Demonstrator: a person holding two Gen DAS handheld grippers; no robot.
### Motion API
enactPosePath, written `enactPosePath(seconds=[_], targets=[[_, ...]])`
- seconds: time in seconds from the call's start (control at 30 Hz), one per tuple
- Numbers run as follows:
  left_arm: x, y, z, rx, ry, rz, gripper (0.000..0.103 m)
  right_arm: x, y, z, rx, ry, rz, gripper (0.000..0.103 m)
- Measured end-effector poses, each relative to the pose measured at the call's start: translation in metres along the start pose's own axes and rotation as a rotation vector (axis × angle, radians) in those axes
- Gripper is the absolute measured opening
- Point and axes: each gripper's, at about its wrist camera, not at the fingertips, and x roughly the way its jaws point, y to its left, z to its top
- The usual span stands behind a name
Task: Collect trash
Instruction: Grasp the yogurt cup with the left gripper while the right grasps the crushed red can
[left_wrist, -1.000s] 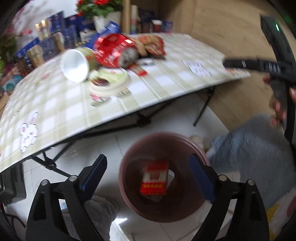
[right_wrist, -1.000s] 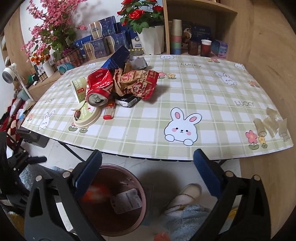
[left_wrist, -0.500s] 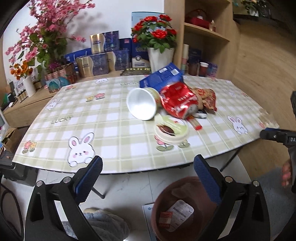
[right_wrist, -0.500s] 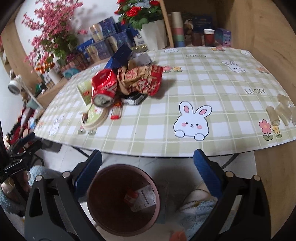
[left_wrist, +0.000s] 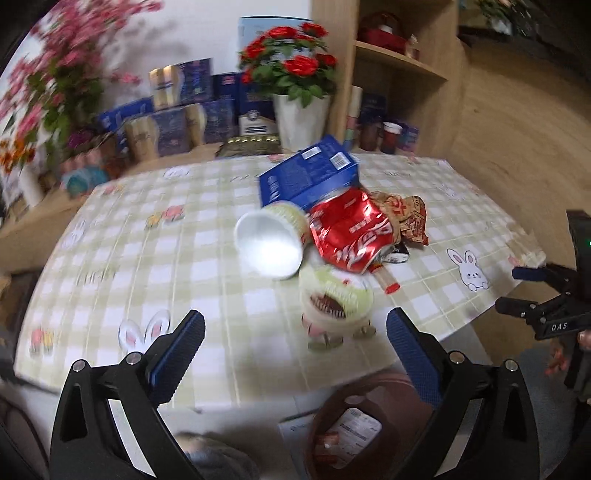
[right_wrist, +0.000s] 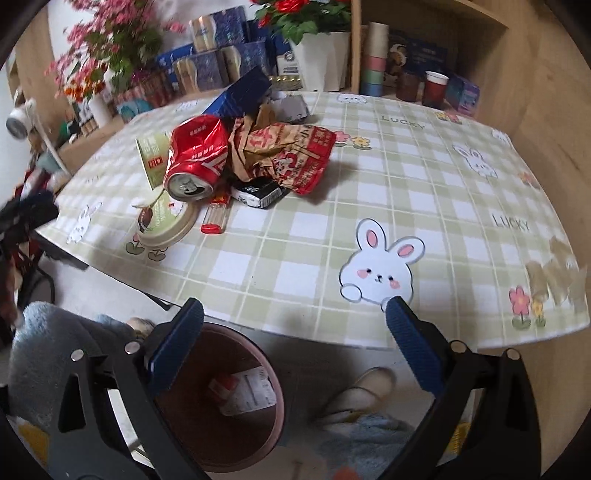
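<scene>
Trash pile on my checked tablecloth (right_wrist: 295, 258): crushed red can (right_wrist: 195, 158) at centre, white cup (left_wrist: 269, 243) on its side at can's 9 in left view, crumpled wrapper (right_wrist: 291, 155) at 3, blue box (left_wrist: 310, 177) at 12. Round lid (right_wrist: 166, 221) near table edge. Brown bin (right_wrist: 273, 402) on floor, wrappers inside. My left gripper (left_wrist: 295, 343) and right gripper (right_wrist: 295, 332) both spread wide, nothing between fingers.

You're in a home: bunny-print tablecloth (right_wrist: 424, 192) on a folding table, rose pot (left_wrist: 301, 118), wooden shelves (left_wrist: 399, 62), slippered foot (right_wrist: 364, 387).

Crushed red can (right_wrist: 195, 158), wrappers (right_wrist: 288, 155), heaped on table
</scene>
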Motion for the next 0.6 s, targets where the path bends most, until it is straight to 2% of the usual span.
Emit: enactPosePath(seconds=[0.13,0.2,0.33,0.47,0.53,0.6], targets=[[0.024,-0.003,0.031,0.050,0.022,-0.013,0.095,0.010,0.003,0.015,-0.016,0.000,-0.002,0.097],[0.040,0.000,0.047,0.075,0.054,-0.022,0.090,0.013,0.003,0.021,-0.018,-0.006,0.005,0.097],[0.076,0.013,0.078,0.110,0.104,0.021,0.083,0.023,-0.001,0.036,-0.004,-0.005,0.020,0.097],[0.116,0.027,0.097,0.138,0.202,-0.006,0.080,0.034,-0.007,0.048,0.007,-0.001,0.027,0.097],[0.130,0.033,0.104,0.150,0.216,-0.006,0.078,0.040,-0.009,0.053,0.001,0.004,0.021,0.097],[0.140,0.039,0.107,0.158,0.242,-0.045,0.078,0.044,-0.011,0.058,-0.004,0.008,0.022,0.097]])
